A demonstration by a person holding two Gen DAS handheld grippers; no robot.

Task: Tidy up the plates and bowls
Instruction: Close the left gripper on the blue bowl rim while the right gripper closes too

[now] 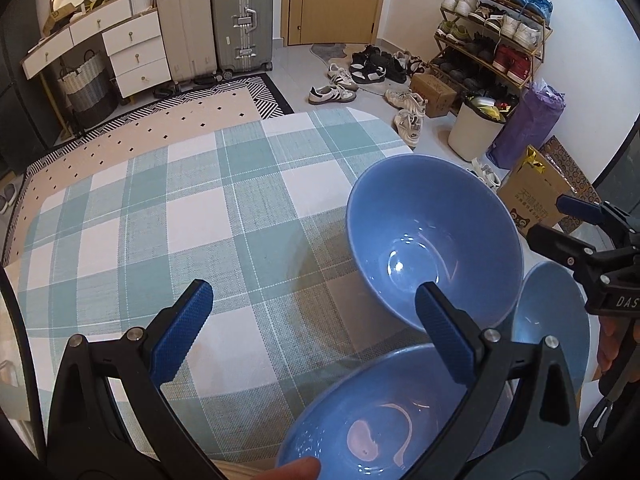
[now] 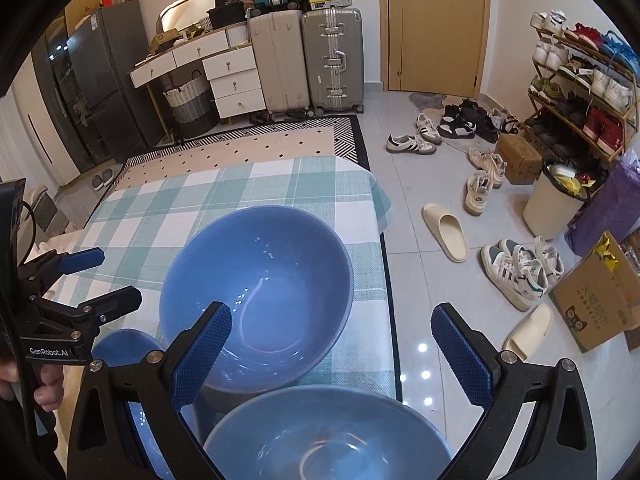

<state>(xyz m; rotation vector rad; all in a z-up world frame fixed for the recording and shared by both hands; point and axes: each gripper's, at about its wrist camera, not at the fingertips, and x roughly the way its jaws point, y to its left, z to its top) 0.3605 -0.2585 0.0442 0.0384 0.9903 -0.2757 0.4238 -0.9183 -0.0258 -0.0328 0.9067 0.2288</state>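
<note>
Two blue bowls stand on the checked tablecloth [image 1: 160, 208]. The far bowl [image 1: 432, 240] [image 2: 256, 280] is upright near the table's right edge. The near bowl [image 1: 384, 420] [image 2: 328, 440] sits close under both cameras. A blue plate [image 1: 556, 320] [image 2: 120, 346] lies flat beside the bowls. My left gripper [image 1: 314, 332] [image 2: 104, 280] is open above the cloth, its right finger [image 1: 444, 332] over the gap between the bowls. My right gripper [image 2: 330, 354] [image 1: 560, 220] is open too, its left finger [image 2: 200, 352] in front of the far bowl's rim. Neither holds anything.
The table's right edge [image 2: 380, 216] drops to a tiled floor with scattered shoes [image 2: 520, 268], slippers [image 2: 446, 232], a white bin [image 2: 556, 200] and a cardboard box [image 2: 596, 304]. A shoe rack [image 2: 580, 92] and suitcases [image 2: 332, 60] stand along the walls. A person's hand [image 2: 44, 388] grips the left handle.
</note>
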